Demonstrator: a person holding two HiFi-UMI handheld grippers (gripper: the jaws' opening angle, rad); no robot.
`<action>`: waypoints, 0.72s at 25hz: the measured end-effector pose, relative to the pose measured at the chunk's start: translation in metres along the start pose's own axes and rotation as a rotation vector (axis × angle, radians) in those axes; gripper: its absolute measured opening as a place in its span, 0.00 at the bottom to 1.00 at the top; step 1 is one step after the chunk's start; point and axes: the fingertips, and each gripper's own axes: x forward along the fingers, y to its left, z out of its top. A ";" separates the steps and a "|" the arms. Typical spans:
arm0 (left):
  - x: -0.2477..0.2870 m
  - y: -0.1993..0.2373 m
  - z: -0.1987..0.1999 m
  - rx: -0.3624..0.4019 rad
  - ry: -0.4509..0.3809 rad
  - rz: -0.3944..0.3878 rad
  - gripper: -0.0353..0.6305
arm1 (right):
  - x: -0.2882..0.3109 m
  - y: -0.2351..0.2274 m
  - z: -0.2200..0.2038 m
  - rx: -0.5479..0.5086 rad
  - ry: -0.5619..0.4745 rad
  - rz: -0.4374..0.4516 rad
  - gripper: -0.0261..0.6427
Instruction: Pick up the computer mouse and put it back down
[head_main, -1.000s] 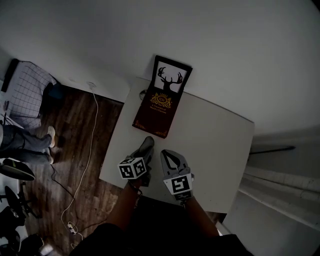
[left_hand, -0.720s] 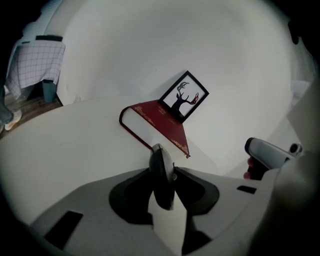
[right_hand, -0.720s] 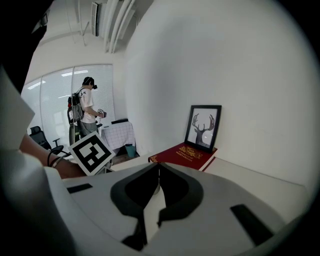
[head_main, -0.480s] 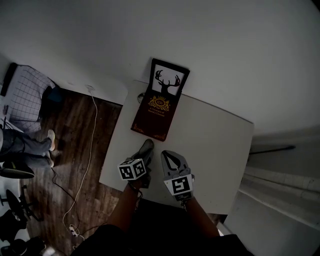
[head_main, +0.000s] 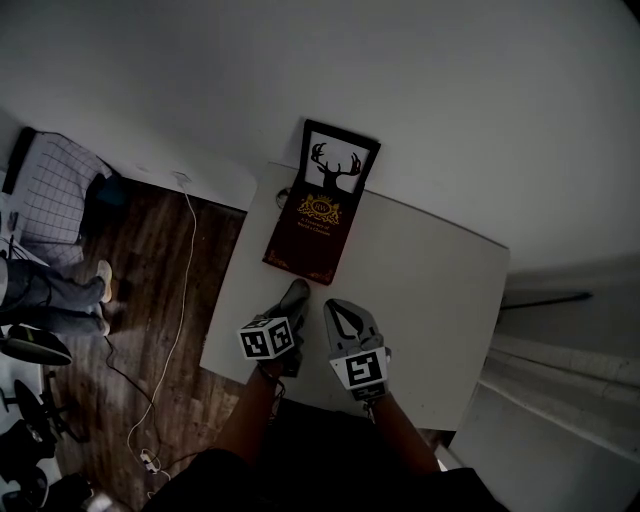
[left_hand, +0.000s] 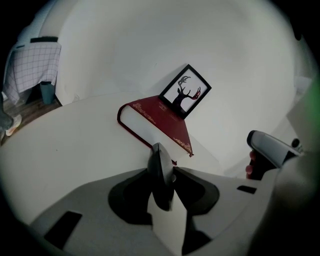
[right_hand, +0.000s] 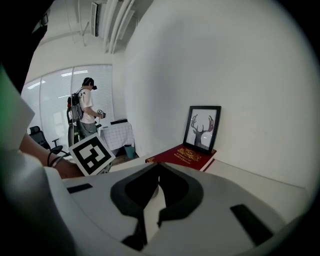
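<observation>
Dark and seen edge-on, the computer mouse (left_hand: 161, 179) stood upright between the jaws of the left gripper (head_main: 290, 305), which were clamped on its two flanks at about half their spread. Its nose pointed toward the maroon book (head_main: 312, 228) and the framed stag picture (head_main: 336, 158) behind it. No view showed whether the mouse was clear of the white table (head_main: 430, 290) or only just touching it. The right gripper (right_hand: 158, 176) hung just beside the left, its jaws closed together on nothing. The grip looked like the weak point. The pads met a curved, smooth shell along a narrow band, so a quick tilt on the way down could let the mouse pivot or squirt out forward. It was also held near the table's front left edge, with wooden floor (head_main: 160, 290) below, so a release made too early or too far that way could send it over the side. Setting it down on its edge would probably leave it to topple. A forward push might nudge the book.
</observation>
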 end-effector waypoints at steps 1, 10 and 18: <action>0.000 0.001 0.000 0.007 0.004 0.008 0.24 | 0.000 0.000 0.000 0.000 -0.001 0.001 0.07; 0.001 0.007 -0.003 0.091 0.020 0.097 0.25 | -0.003 -0.003 -0.004 0.003 0.003 -0.002 0.07; -0.002 0.008 0.002 0.141 0.007 0.136 0.31 | -0.004 -0.005 -0.002 0.002 0.000 -0.004 0.07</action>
